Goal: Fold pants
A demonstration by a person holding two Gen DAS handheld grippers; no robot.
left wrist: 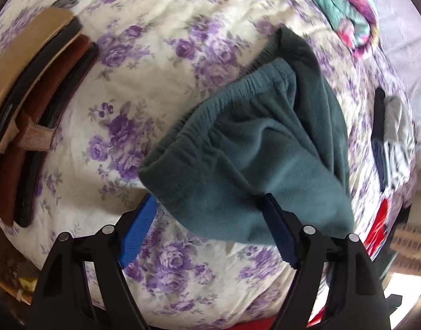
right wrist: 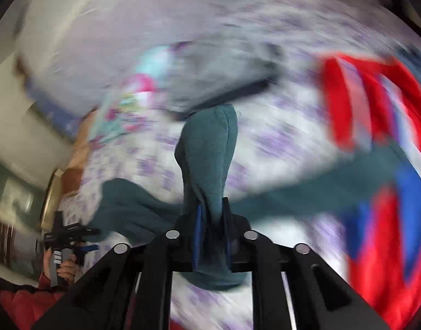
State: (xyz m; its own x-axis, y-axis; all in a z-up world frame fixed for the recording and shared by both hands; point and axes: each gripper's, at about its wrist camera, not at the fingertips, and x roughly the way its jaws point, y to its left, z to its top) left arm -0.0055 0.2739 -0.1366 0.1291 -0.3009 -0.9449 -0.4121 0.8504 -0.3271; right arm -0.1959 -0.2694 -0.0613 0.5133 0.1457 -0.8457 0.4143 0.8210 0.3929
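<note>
Two grippers are seen over the flowered bedspread [left wrist: 161,41]. A bunched fold of the teal pants [right wrist: 207,148] is pinched by the right gripper [right wrist: 212,209]; the left gripper [left wrist: 207,206] is spread, with the waistband end lying just ahead of it, unheld.

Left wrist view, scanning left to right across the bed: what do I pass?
Stack of folded brown, tan and black clothes → teal fleece pants → folded grey and dark garment, all on the floral bedsheet.
</note>
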